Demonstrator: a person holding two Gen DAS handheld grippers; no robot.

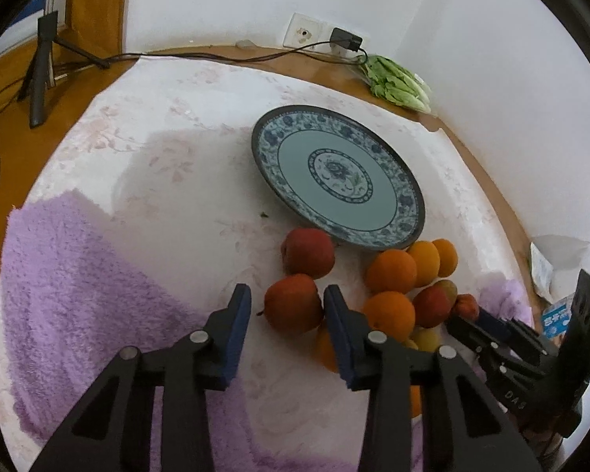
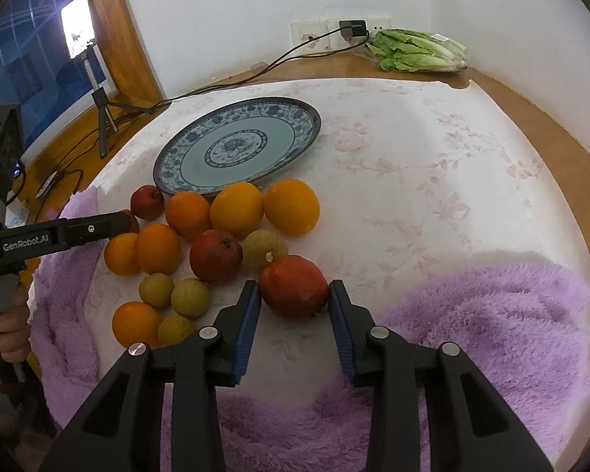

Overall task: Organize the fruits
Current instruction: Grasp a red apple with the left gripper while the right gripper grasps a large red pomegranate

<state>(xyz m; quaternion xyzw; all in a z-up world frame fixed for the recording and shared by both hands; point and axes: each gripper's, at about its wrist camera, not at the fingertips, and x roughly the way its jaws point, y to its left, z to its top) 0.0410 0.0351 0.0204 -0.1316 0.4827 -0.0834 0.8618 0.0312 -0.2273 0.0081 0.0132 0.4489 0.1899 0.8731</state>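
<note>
The right gripper (image 2: 294,303) is clamping its blue-padded fingers (image 2: 247,326) on a red apple (image 2: 294,286) at the six o'clock edge of the fruit pile; both pads are touching the apple's flanks. The left gripper (image 1: 287,308) is straddling another red apple (image 1: 293,303) at the nine o'clock side of the pile; its right finger is against the skin, while a sliver of cloth seems to be showing beside its left finger (image 1: 238,314), so whether it is truly gripping cannot be told.

To do this step well, each gripper should be squeezing across the widest part of its apple, lifting straight up before swinging toward the patterned plate (image 2: 169,165) at twelve o'clock, so neighbouring oranges (image 2: 236,209) and small yellowish fruits (image 2: 190,297) are not nudged into rolling. The left fingers probably need to be closing a touch more before lifting.

The apples are smooth, round and firm, likely slippery under the ribbed pads. The oranges are dimpled and spherical. The plate is glazed ceramic, shallow, with a blue floral rim. Everything is sitting on a pale floral cloth (image 2: 413,157) over the wooden desk (image 2: 562,149), with a fluffy lilac towel (image 2: 491,314) bunching around the near edge and offering a soft, uneven surface.
</note>
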